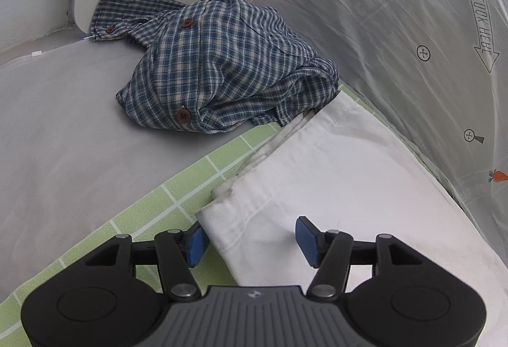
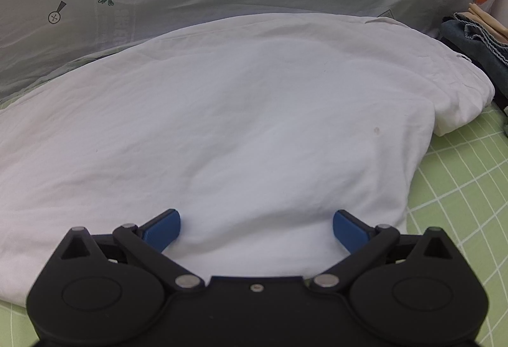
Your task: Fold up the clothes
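While both jaws stand open, the left gripper (image 1: 252,243) and right gripper (image 2: 256,231) hover over the flat white cotton garment (image 2: 222,124), near the crumpled blue plaid shirt (image 1: 222,67).

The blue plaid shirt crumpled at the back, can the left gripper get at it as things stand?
Probably yes. The left gripper is open and empty over the edge of the white folded garment. The blue plaid button shirt lies ahead, uncovered on top, with only low flat cloth between them.

The bed carries a green checked sheet (image 1: 177,188) and a grey cover (image 1: 63,124), with a white garment (image 2: 238,124) spread on the sheet, a crumpled plaid shirt (image 1: 222,61) on the cover, and folded clothes (image 2: 476,39) stacked beside.
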`<state>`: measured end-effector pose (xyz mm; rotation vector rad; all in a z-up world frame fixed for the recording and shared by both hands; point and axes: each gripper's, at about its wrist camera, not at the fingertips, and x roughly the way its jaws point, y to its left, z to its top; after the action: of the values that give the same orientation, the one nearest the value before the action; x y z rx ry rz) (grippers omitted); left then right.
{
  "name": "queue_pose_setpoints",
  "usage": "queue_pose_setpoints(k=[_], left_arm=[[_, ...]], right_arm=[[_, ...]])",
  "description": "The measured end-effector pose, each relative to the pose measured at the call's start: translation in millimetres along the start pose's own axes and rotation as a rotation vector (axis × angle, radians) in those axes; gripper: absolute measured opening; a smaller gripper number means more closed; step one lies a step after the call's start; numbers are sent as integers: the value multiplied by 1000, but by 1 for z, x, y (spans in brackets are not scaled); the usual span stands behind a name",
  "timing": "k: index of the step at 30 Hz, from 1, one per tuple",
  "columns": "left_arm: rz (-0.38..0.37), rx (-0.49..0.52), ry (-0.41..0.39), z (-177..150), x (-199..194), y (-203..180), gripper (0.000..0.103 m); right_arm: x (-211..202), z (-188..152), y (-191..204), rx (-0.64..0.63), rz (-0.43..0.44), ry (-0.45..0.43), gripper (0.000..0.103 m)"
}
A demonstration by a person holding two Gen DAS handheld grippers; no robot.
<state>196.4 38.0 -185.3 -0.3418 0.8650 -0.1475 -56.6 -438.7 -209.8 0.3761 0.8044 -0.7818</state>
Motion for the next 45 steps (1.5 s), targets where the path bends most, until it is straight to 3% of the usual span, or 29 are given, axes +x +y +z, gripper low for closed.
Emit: queue_pose_setpoints(k=[1,3,4,9,14,18,20,28,32,34,38,41,45], left_arm=[[-6,6,-4,1,3,-2,57],[-31,22,-1,4,9,-6,24],[-41,33,-1,6,11,-8,14],[-92,26,-12,10,7,-16,13],[-240,116,-47,9,-10,-59,12],[-368,286,-25,-9,-14,-119,12],[-372,350,11,-27,-6,-132,13],[-386,606,159,-96,24,-185,22],[-402,565,217,-84,22,-185,28],[-397,550,203,-76,9,-180,35],[-351,515,101,-54,-18,-166,58],[-294,445,54,-41,-16,-146,65],[-101,452,83,-38,11,-129,68]], right_arm=[[0,0,0,0,0,-1,103],[0,0,1,1,-1,-2,103],[0,0,1,1,-1,-3,103],[0,-3,1,4,-2,-19,103],[0,-4,2,6,-3,-30,103],[-1,-4,2,5,-2,-34,103],[-1,-4,2,4,-1,-37,103],[-2,-2,4,3,-1,-36,103],[-2,11,8,5,-17,35,103],[-8,21,17,-16,-40,42,102],[-36,38,51,-103,-19,-85,102],[-32,47,82,-155,87,-90,103],[-15,55,132,-224,287,-57,102]])
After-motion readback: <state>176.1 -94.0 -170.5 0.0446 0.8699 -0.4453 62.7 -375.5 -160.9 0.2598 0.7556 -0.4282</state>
